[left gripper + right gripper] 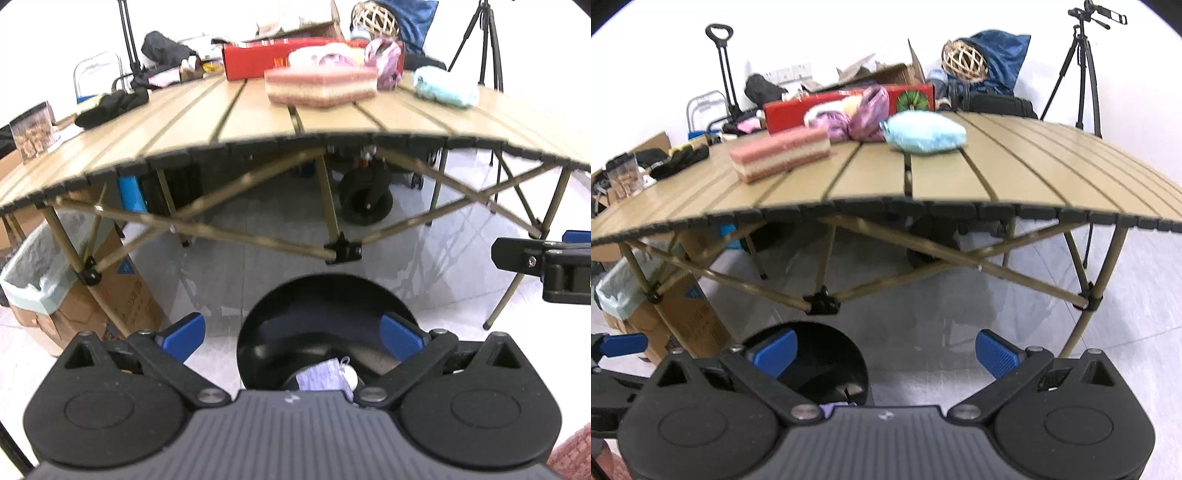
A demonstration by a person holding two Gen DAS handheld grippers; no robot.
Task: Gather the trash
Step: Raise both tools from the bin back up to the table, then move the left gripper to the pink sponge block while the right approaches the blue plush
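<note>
A round black trash bin (317, 332) stands on the floor in front of the folding table (258, 122). A purple wrapper (323, 376) and a small white ball lie inside it. My left gripper (293, 338) is open and empty just above the bin's near rim. The bin also shows in the right wrist view (827, 365), at the lower left. My right gripper (886, 354) is open and empty above the floor, to the right of the bin. On the table lie a pink striped block (321, 85), purple crumpled bags (864, 114) and a light blue bundle (923, 131).
A red box (255, 61), a black glove (110, 105) and more clutter sit at the table's back. A lined cardboard box (44, 280) stands on the floor at the left, under the table's corner. Tripods (1082, 74) stand at the right. The table's cross legs (823, 299) are close ahead.
</note>
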